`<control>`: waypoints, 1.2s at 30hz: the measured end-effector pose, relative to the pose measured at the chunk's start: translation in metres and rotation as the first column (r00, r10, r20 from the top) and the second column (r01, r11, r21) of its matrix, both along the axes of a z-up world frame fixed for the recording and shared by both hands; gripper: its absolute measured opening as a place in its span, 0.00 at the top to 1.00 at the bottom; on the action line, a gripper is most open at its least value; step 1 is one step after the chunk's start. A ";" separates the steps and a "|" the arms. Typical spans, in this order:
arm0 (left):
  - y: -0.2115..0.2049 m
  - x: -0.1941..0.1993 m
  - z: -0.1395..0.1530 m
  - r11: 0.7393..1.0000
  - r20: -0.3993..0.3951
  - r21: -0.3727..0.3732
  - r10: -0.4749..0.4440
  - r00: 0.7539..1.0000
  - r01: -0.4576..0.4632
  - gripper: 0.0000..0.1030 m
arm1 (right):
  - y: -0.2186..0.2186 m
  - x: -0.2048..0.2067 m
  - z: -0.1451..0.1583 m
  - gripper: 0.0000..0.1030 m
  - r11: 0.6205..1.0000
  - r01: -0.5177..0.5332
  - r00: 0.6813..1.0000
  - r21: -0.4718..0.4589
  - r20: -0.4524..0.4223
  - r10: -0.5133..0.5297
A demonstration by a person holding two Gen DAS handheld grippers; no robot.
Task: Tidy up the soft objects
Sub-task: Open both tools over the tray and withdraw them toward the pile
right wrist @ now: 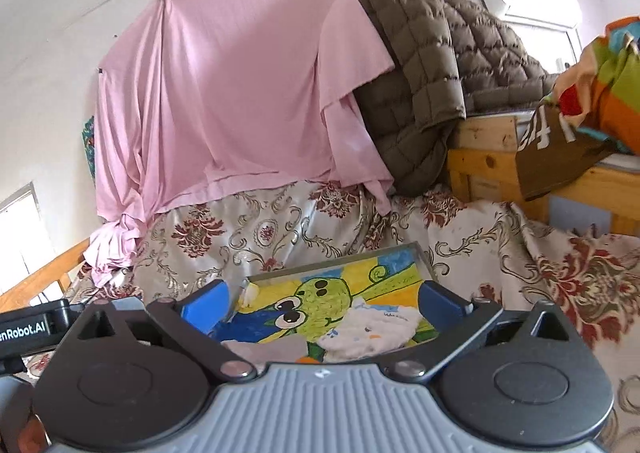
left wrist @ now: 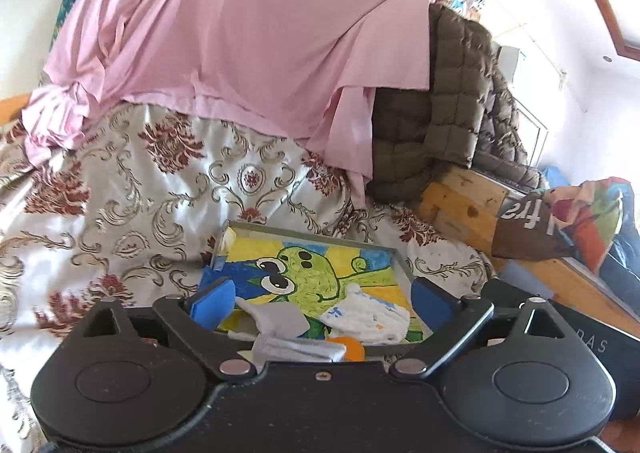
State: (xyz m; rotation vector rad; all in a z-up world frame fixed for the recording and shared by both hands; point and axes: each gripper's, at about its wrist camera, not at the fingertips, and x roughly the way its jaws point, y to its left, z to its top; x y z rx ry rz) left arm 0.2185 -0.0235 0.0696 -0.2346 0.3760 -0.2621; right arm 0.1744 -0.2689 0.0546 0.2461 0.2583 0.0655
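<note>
A shallow tray [left wrist: 248,229] painted with a green cartoon creature lies on the floral bedspread [left wrist: 120,189]. In it rest a white patterned cloth [left wrist: 364,313], grey socks [left wrist: 280,319] and a small orange ball [left wrist: 352,349]. My left gripper [left wrist: 324,303] hangs above the tray's near end, open, its blue pads wide apart and holding nothing. In the right wrist view the same tray [right wrist: 332,257] holds the white cloth [right wrist: 372,329] and a grey sock [right wrist: 268,351]. My right gripper [right wrist: 320,309] is open and empty above it.
A pink sheet [left wrist: 240,33] hangs on the wall behind the bed. A brown quilted jacket [right wrist: 432,65] drapes over a wooden frame [right wrist: 480,169] at right, with a colourful bag [right wrist: 600,93] on it. The other gripper's body [right wrist: 28,327] shows at the left edge.
</note>
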 end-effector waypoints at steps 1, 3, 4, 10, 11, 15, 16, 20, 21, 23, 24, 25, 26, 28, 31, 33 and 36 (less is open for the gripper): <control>0.001 -0.009 0.001 1.000 0.008 0.003 0.003 1.000 -0.003 0.04 | 0.002 -0.007 0.000 0.00 1.000 0.003 1.000 -0.005 0.005 -0.002; 0.004 -0.024 0.002 1.000 0.024 0.009 0.007 1.000 -0.007 0.03 | 0.006 -0.023 -0.001 0.00 1.000 0.005 1.000 -0.016 0.017 -0.005; 0.005 -0.033 0.001 1.000 0.032 0.014 0.010 0.999 -0.010 0.02 | 0.007 -0.031 -0.002 0.00 1.000 0.005 1.000 -0.020 0.022 -0.005; 0.016 -0.073 -0.003 0.999 0.066 0.044 0.025 0.997 -0.028 0.01 | 0.018 -0.065 -0.006 0.00 0.999 0.014 0.999 -0.048 0.049 -0.012; 0.018 -0.078 -0.004 0.999 0.068 0.045 0.028 0.997 -0.031 0.01 | 0.019 -0.070 -0.007 0.00 0.998 0.014 0.998 -0.056 0.056 -0.011; 0.027 -0.098 -0.011 0.997 0.062 0.068 0.029 0.998 -0.034 0.01 | 0.027 -0.089 -0.012 0.00 0.995 0.022 0.997 -0.102 0.078 -0.014; 0.029 -0.101 -0.012 0.997 0.062 0.077 0.027 0.998 -0.032 0.01 | 0.029 -0.092 -0.013 0.00 0.993 0.022 0.997 -0.114 0.076 -0.014; 0.040 -0.115 -0.023 0.993 0.043 0.120 0.015 0.999 -0.020 0.01 | 0.037 -0.103 -0.022 0.00 0.989 0.004 0.999 -0.145 0.034 0.001; 0.043 -0.117 -0.027 0.992 0.035 0.124 0.016 0.999 -0.020 0.01 | 0.039 -0.104 -0.025 0.00 0.988 -0.004 1.000 -0.153 0.017 0.007; 0.048 -0.120 -0.035 0.992 0.016 0.121 0.022 1.000 -0.023 0.01 | 0.044 -0.105 -0.031 0.00 0.986 -0.015 1.000 -0.167 -0.023 0.011; 0.051 -0.120 -0.039 0.993 0.005 0.120 0.024 1.000 -0.024 0.01 | 0.046 -0.105 -0.035 0.00 0.985 -0.019 0.999 -0.172 -0.043 0.011; 0.053 -0.121 -0.043 0.992 -0.009 0.119 0.028 1.000 -0.026 0.01 | 0.048 -0.106 -0.039 0.00 0.984 -0.025 0.998 -0.176 -0.066 0.013; 0.055 -0.121 -0.047 0.992 -0.024 0.121 0.031 0.999 -0.028 0.01 | 0.050 -0.105 -0.042 0.00 0.983 -0.032 0.996 -0.181 -0.089 0.016; 0.057 -0.119 -0.053 0.991 -0.049 0.132 0.034 0.998 -0.027 0.01 | 0.054 -0.103 -0.048 0.00 0.981 -0.046 0.991 -0.190 -0.131 0.021; 0.056 -0.115 -0.058 0.988 -0.077 0.152 0.035 0.996 -0.023 0.01 | 0.059 -0.097 -0.054 0.00 0.975 -0.072 0.983 -0.208 -0.183 0.033; 0.055 -0.112 -0.061 0.986 -0.092 0.169 0.034 0.995 -0.018 0.01 | 0.062 -0.093 -0.059 0.00 0.971 -0.078 0.976 -0.225 -0.218 0.028; 0.052 -0.109 -0.066 0.981 -0.125 0.194 0.036 0.991 -0.011 0.01 | 0.065 -0.085 -0.068 0.00 0.969 -0.096 0.959 -0.229 -0.283 0.028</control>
